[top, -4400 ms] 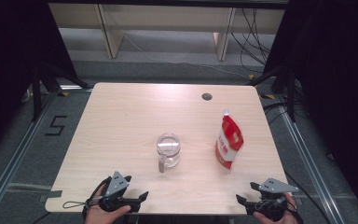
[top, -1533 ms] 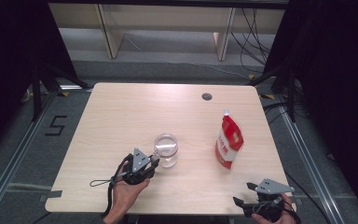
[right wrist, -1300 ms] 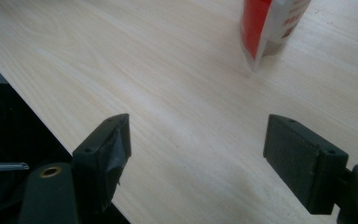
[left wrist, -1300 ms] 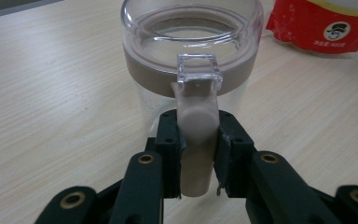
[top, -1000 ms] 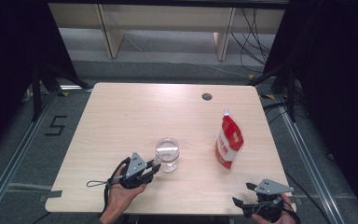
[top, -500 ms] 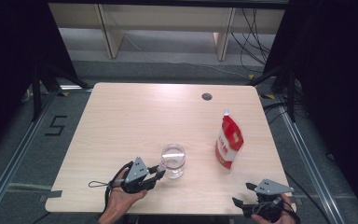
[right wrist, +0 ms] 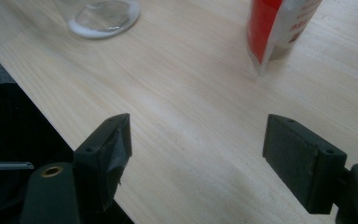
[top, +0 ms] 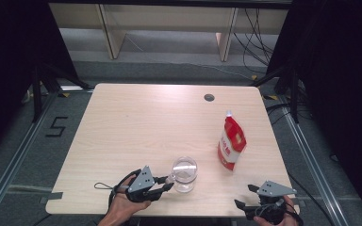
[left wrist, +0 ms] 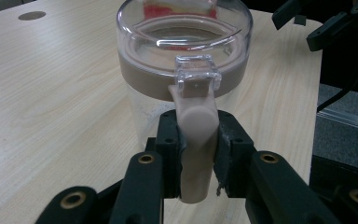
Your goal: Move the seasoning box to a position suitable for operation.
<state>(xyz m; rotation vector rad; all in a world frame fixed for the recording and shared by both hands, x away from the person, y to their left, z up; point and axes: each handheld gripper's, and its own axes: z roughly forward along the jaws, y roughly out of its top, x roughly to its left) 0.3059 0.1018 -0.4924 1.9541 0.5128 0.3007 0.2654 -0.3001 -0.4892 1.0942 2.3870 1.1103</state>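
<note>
A: Pale wooden bench [top: 122, 122]. Where's the jug?

B: The clear jug [top: 185, 173] stands near the front edge, and the left tongs [top: 166, 182] are clamped on its beige handle [left wrist: 196, 140].

A: And the right tongs [top: 245, 197]?

B: Apart, at the front right corner, well clear of the jug; the red pouch [top: 231, 141] stands beyond them.

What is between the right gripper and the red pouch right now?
Nothing visible. The right gripper sits open at the table's near edge, and only bare tabletop lies between it and the pouch. The jar, held by its handle in the left gripper, stands off to the side.
</note>
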